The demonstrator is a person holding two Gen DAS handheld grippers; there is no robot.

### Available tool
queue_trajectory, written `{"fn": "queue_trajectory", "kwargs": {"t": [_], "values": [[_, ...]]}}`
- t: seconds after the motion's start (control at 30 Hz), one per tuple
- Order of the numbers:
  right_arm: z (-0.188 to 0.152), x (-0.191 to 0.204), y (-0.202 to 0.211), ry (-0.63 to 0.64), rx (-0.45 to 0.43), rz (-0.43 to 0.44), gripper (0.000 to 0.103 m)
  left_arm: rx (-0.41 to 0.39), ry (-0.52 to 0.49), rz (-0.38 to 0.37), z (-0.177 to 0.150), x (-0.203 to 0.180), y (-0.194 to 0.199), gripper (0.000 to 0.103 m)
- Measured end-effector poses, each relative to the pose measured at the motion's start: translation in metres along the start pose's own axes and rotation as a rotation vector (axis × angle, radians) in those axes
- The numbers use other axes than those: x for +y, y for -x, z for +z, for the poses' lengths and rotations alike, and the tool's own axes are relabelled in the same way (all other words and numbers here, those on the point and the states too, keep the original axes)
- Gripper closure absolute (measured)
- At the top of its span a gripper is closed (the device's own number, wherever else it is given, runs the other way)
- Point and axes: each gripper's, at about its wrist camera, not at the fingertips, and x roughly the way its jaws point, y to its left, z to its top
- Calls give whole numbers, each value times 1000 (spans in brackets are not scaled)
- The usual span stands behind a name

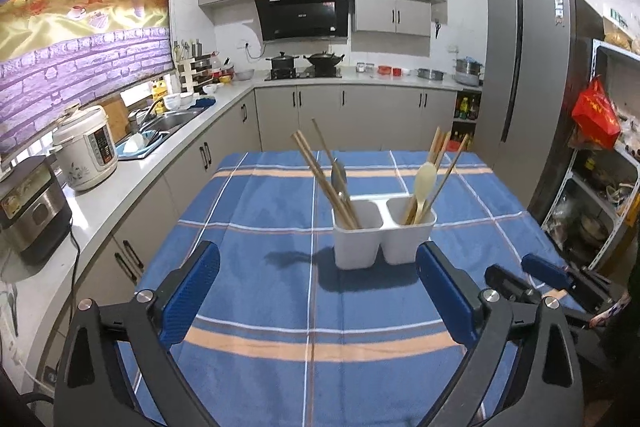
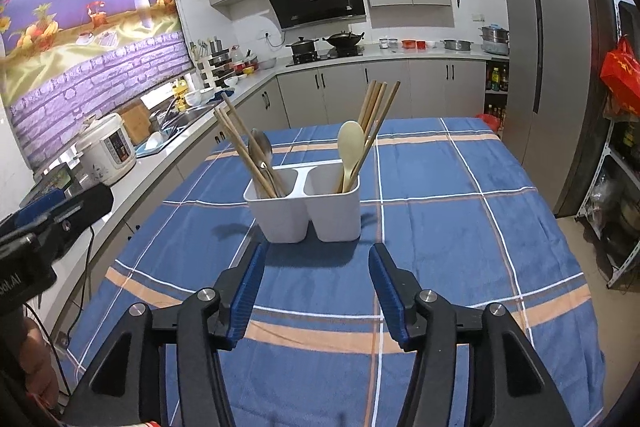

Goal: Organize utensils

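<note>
Left wrist view: the fingers [image 1: 192, 291] of the left gripper [image 1: 318, 279] stand wide apart with nothing between them, above the near part of the desk [image 1: 248, 219], which is covered by a blue plaid cloth. Ahead of them, near the middle of the desk, stands a white two-compartment holder [image 1: 382, 239]. Its left compartment holds wooden chopsticks [image 1: 320, 179] and a metal spoon [image 1: 339, 179], all leaning left. Its right compartment holds a pale wooden spoon [image 1: 425, 179] and further chopsticks [image 1: 442, 163], leaning right. At the right edge, the right gripper [image 1: 516, 273] shows just beside the left one, its fingers parted. A rice cooker [image 1: 86, 147] stands on the counter at far left.

Right wrist view: the fingers [image 2: 390, 291] of the right gripper [image 2: 316, 283] are partly open and grasp nothing; bare cloth shows between them. The holder [image 2: 304, 211] stands just beyond the fingertips, upright, with the same contents: chopsticks [image 2: 244, 155] and metal spoon [image 2: 260, 151] in the left compartment, wooden spoon [image 2: 350, 147] and chopsticks [image 2: 378, 111] in the right. The left gripper's body [image 2: 52, 223] shows at the left edge. A grey refrigerator [image 2: 560, 67] stands at far right.
</note>
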Motion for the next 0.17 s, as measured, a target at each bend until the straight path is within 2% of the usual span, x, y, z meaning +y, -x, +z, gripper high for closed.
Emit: {"fn": "queue_trajectory", "kwargs": {"t": [0.17], "values": [[-3,-1,2,-7,3,-7,42,26,9,-3,-6,2,0,5]]}}
